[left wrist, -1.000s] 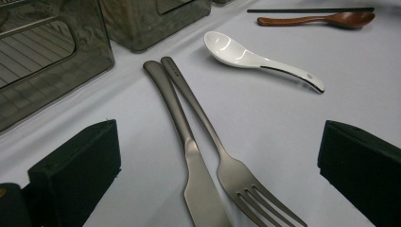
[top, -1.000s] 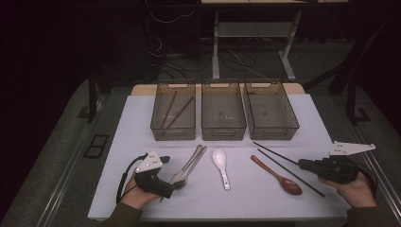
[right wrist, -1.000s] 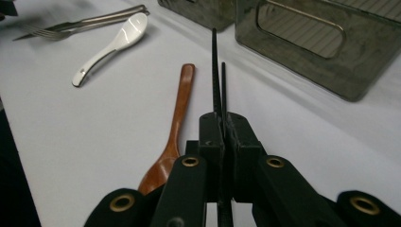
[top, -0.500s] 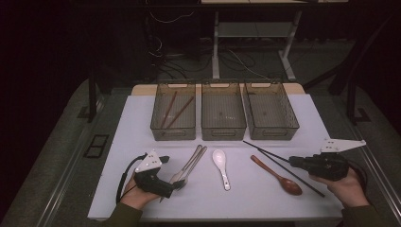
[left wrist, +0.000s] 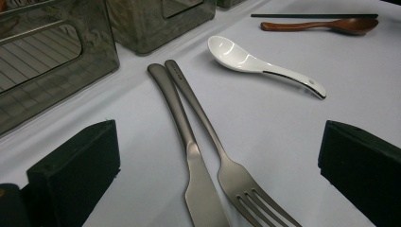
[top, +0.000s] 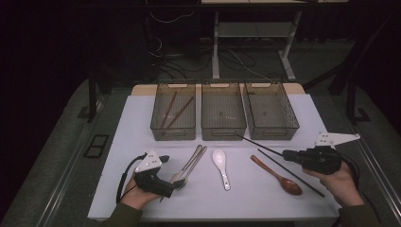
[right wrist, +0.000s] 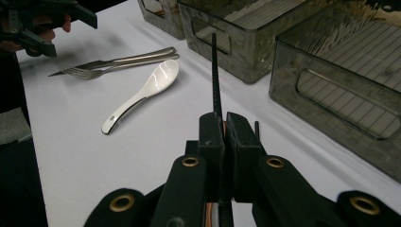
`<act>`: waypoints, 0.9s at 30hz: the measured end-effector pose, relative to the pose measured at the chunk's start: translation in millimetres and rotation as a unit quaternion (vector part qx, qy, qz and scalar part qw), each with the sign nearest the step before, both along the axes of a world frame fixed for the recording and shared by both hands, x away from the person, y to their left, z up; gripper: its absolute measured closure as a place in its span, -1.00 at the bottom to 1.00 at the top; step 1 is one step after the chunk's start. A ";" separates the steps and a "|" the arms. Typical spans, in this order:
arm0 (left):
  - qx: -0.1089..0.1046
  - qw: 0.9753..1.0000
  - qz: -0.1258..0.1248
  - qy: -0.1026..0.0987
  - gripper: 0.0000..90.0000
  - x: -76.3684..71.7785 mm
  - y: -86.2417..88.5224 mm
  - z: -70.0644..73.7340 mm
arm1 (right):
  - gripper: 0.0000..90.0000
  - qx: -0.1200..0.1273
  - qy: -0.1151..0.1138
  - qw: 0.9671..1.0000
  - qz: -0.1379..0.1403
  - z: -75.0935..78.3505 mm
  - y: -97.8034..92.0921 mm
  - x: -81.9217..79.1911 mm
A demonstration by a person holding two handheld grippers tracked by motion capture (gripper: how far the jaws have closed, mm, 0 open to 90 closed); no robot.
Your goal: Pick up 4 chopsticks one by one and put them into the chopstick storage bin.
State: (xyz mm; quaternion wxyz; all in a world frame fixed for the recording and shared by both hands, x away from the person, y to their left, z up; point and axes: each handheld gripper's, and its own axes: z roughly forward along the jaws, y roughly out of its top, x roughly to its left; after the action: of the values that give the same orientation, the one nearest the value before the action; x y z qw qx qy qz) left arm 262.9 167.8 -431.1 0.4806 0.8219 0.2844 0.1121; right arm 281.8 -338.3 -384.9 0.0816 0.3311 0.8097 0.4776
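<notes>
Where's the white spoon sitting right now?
In the high view the white spoon lies mid-table, between the metal fork on its left and the wooden spoon on its right.

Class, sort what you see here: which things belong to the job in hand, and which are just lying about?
In the job:
right gripper, shut on a black chopstick
left gripper, open over the knife and fork
three bins

Lying about:
white spoon
wooden spoon
second black chopstick
cables on the floor
</notes>
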 end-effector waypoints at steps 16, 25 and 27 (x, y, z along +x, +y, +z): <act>0.001 1.000 -0.009 -0.003 -1.00 -0.9 -2.9 -0.3 | 0.89 -0.005 -0.002 1.000 -0.001 10.3 27.6 20.7; 0.000 1.000 -0.011 -0.001 -1.00 -0.4 -3.6 -1.2 | 0.89 0.001 -0.012 1.000 0.002 17.6 38.8 32.9; 0.001 1.000 -0.012 -0.002 -1.00 -0.4 -3.7 -1.0 | 0.89 0.003 -0.013 1.000 0.000 18.9 40.1 35.8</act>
State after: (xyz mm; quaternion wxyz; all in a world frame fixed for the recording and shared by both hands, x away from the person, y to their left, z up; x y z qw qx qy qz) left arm 262.5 164.1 -432.1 0.4818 0.8256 0.2733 0.1077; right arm 317.6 -298.2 -366.0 0.0912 0.3252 0.8072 0.4841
